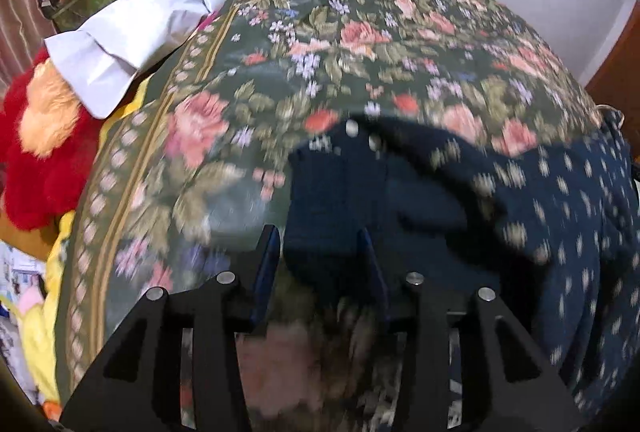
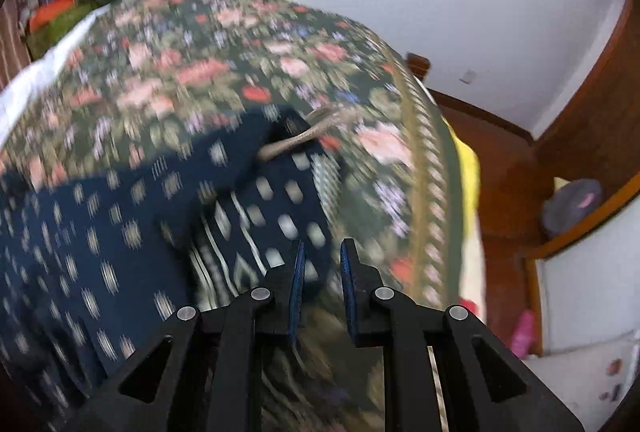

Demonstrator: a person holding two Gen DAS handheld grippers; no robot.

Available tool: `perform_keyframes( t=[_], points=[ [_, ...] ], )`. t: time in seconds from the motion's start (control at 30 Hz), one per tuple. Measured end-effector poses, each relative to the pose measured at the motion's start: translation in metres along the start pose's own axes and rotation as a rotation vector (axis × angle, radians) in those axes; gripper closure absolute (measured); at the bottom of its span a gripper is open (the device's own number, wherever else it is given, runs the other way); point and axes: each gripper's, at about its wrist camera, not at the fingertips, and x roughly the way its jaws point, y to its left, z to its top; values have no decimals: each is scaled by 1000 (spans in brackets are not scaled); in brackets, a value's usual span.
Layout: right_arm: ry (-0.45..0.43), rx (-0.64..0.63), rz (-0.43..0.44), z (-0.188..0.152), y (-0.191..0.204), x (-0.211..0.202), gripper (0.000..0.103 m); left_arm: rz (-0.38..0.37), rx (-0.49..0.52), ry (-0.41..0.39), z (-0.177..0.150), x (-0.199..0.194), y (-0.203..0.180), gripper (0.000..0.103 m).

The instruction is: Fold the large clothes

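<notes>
Left wrist view: the left gripper (image 1: 320,244) stands parted, navy cloth lying loose between its fingers. Right gripper (image 2: 322,264) is nearly closed, apparently pinching the garment's (image 2: 120,232) patterned edge. That navy dotted garment lies on a floral bedspread (image 1: 320,32).

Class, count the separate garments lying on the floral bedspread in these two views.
2: a navy patterned cotton garment at the near edge of the floral bedspread, and a white long-sleeved shirt at its far left edge. More may be hidden.
</notes>
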Motion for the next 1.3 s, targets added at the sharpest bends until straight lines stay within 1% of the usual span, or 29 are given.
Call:
perform_keyframes(
  t=[0.1,0.17,0.27,0.33,0.5,0.57,0.63,0.67,0.73,0.8,0.87,0.93,0.97,1.07,1.23,1.3],
  points=[
    [9,15,36,-19,-11,-24,90,-19,-9,0,-11,-25,0,59],
    [4,42,104,-32,-20,-49,90,-19,-2,1,-16,-43,-4,58],
    [-21,70,184,-49,-27,-92,90,-8,31,-27,-21,-70,-15,57],
    [-51,74,223,-62,-30,-125,90,-7,61,-56,-27,-95,-27,52],
    [-112,32,263,-100,-29,-198,90,-35,136,-118,-50,-150,-52,40],
    [-115,19,284,-118,-29,-218,90,-55,147,-132,-64,-170,-59,35],
    [-84,8,324,-143,-26,-229,90,-78,155,-135,-79,-182,-62,29],
    [-68,5,337,-154,-24,-231,90,-91,161,-134,-90,-187,-63,29],
    [-3,-10,357,-188,-16,-226,90,-110,171,-120,-111,-190,-63,28],
    [61,-27,356,-211,-9,-215,90,-117,175,-97,-128,-187,-61,28],
    [150,-44,352,-239,2,-197,90,-109,176,-64,-149,-180,-58,28],
    [216,-43,328,-263,8,-182,90,-100,168,-29,-167,-171,-53,28],
    [222,-42,313,-269,8,-177,90,-100,163,-15,-174,-168,-50,28],
    [155,-61,224,-282,10,-179,89,-98,139,25,-196,-160,-41,28],
    [117,-42,176,-292,10,-179,86,-91,126,66,-229,-158,-31,28],
    [116,-54,155,-293,13,-179,86,-100,95,81,-240,-158,-26,28]
  ],
)
